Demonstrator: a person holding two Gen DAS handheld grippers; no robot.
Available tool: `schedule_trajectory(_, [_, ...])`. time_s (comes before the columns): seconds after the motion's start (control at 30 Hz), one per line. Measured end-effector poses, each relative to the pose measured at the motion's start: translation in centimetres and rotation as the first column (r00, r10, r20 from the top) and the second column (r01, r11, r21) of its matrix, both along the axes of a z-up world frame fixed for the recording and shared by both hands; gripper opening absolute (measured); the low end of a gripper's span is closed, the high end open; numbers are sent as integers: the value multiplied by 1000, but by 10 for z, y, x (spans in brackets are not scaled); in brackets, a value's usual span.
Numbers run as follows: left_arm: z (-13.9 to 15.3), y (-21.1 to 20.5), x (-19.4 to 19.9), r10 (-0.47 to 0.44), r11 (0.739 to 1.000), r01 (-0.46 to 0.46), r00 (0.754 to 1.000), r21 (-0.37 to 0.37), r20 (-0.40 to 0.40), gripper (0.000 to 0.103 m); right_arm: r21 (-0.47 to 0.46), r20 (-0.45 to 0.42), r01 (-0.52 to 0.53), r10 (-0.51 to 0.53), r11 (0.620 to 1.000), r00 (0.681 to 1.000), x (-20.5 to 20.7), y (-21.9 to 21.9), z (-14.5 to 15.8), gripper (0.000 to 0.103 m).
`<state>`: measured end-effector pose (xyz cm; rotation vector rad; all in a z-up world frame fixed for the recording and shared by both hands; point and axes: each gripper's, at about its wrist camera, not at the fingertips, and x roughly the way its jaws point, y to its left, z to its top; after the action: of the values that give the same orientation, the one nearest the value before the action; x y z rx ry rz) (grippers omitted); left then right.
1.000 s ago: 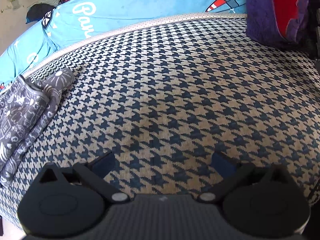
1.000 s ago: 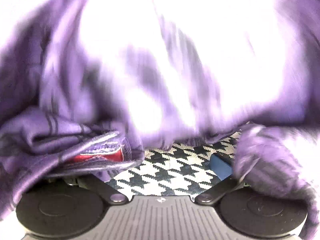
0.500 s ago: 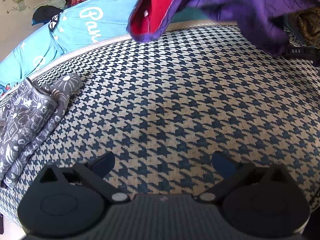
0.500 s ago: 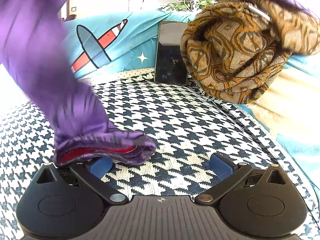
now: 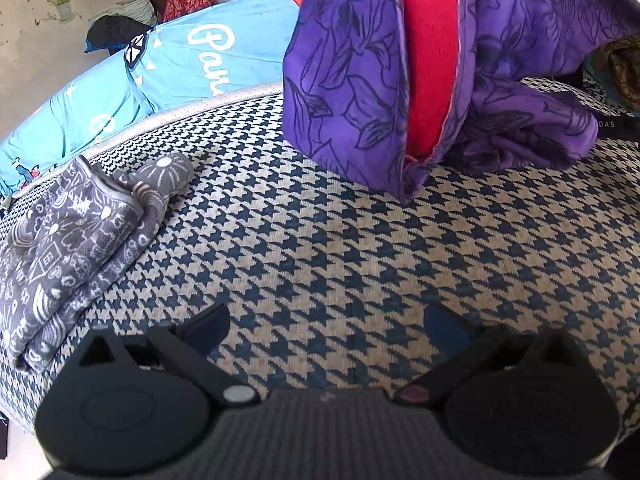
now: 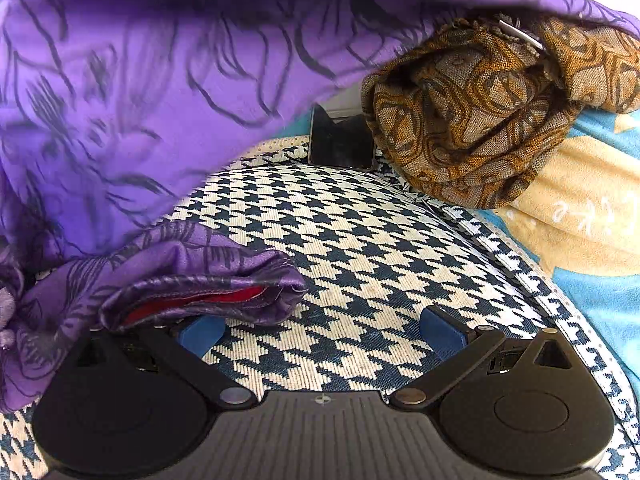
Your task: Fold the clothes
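- Right now, the purple garment (image 5: 500, 80) hangs ahead of and above the left gripper (image 5: 326, 322), its lower edge touching the houndstooth cover (image 5: 340, 248) well forward of the jaws; what holds it up lies outside both views.
- Left jaws: wide apart, nothing between them, only bare cover under the gap.
- Long axis: from the left wrist view the garment runs top to bottom, with a red lining (image 5: 430, 60) showing as an upright strip just right of the jaw centreline.
- Right gripper (image 6: 320, 330): jaws also spread wide and gripping nothing; bare cover shows in the gap.
- In the right wrist view the purple garment (image 6: 160, 92) drapes overhead and down the left side of the jaws. A folded hem with red lining (image 6: 200, 302) lies on the left finger (image 6: 200, 334), not between the two fingers.
- Judgement: the right gripper is the nearer one, since cloth already touches its left finger. A small shift to its left should bring the hem into the gap.
- Judgement: the left gripper needs a longer reach forward and up to take the hanging edge.
- Beside the work: a grey folded garment (image 5: 72, 248) lies left of the left jaws; a brown garment (image 6: 480, 120) and a phone (image 6: 340, 148) sit ahead of the right jaws, apart from them.
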<state>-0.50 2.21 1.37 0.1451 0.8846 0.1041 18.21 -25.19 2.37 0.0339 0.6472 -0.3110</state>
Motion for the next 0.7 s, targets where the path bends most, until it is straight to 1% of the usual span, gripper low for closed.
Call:
schedule_trajectory(0.07, [3, 2, 0, 10, 1000, -10, 1000, -4, 11, 103, 0, 1, 1, -1, 1000, 1000, 4, 4, 1, 103])
schedule_trajectory(0.23, [13, 13, -4, 44, 998, -42, 998, -40, 39, 103, -3, -6, -2, 2, 1000, 1000, 3, 4, 1, 103])
schedule_trajectory(0.33, [19, 18, -8, 57, 998, -54, 996, -36, 63, 103, -4, -5, -2, 2, 1000, 1000, 5, 3, 0, 103])
schedule_trajectory(0.47, [21, 27, -10, 71, 996, -67, 995, -61, 64, 103, -3, -5, -2, 2, 1000, 1000, 3, 4, 0, 103])
schedule_trajectory(0.7, [19, 32, -8, 91, 994, -88, 994, -59, 56, 103, -2, -4, -3, 3, 1000, 1000, 3, 6, 1, 103])
